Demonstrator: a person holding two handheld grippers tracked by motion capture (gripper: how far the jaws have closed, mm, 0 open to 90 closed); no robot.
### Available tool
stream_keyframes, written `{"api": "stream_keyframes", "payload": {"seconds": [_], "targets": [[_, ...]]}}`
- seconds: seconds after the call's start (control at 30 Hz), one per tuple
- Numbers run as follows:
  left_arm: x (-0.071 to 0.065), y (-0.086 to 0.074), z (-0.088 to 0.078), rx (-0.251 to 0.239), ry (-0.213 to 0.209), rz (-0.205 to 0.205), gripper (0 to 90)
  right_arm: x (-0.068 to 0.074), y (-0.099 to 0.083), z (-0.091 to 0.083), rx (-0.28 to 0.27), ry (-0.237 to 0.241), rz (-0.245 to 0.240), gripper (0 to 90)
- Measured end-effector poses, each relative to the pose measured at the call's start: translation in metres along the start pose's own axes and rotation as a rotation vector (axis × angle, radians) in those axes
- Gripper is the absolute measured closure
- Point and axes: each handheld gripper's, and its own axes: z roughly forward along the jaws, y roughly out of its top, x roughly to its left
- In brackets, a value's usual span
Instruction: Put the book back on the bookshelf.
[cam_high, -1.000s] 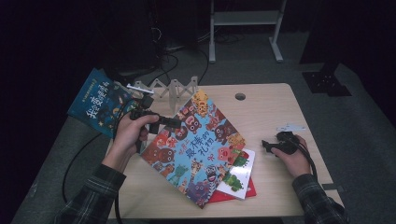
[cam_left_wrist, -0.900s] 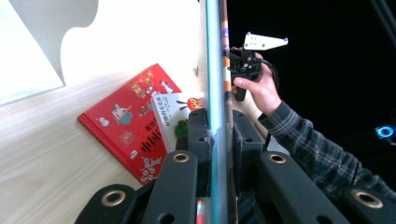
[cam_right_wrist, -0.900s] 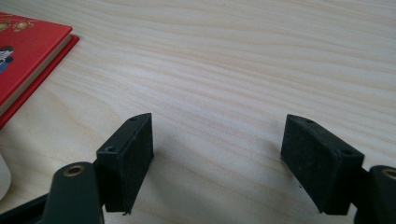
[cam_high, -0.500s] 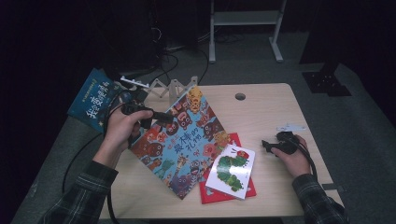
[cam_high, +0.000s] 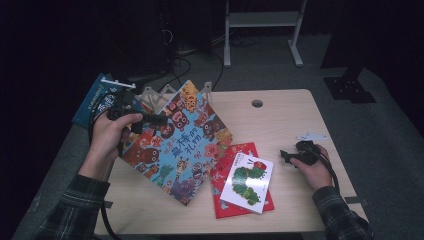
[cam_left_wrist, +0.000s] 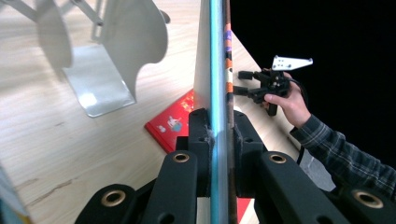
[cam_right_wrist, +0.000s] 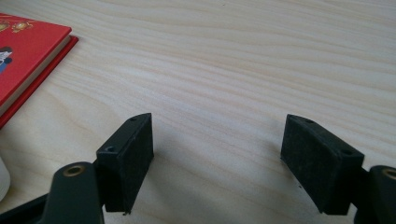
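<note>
Two jaws of our left gripper (cam_high: 162, 120) hide part of the large colourful picture book (cam_high: 177, 142), which they clamp at its upper edge; it is tilted above the wooden table (cam_high: 280, 115). Our right gripper (cam_right_wrist: 217, 163) rests wide open on the table, grasping nothing. Nearby lie a red book (cam_high: 225, 172), a white caterpillar book (cam_high: 247, 182), and a white rack (cam_left_wrist: 116, 46).

Dim, dark surroundings; lit tabletop; soft focus

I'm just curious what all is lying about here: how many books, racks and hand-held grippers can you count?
Books: 4 (colourful animal book, red book, caterpillar book, blue book)
Book racks: 1 (white rack)
Grippers: 2 (left gripper, right gripper)
Total: 7
</note>
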Motion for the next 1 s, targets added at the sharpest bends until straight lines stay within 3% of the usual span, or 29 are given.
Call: {"api": "stream_keyframes", "payload": {"seconds": [0.5, 1.0], "targets": [[0.019, -0.007, -0.062, -0.104, 0.083, -0.051, 80.7, 0.0, 0.0, 0.001, -0.002, -0.002, 0.002, 24.2], [0.046, -0.024, -0.124, -0.193, 0.19, -0.136, 80.6, 0.0, 0.001, 0.001, 0.0, -0.004, 0.0, 24.2]]}}
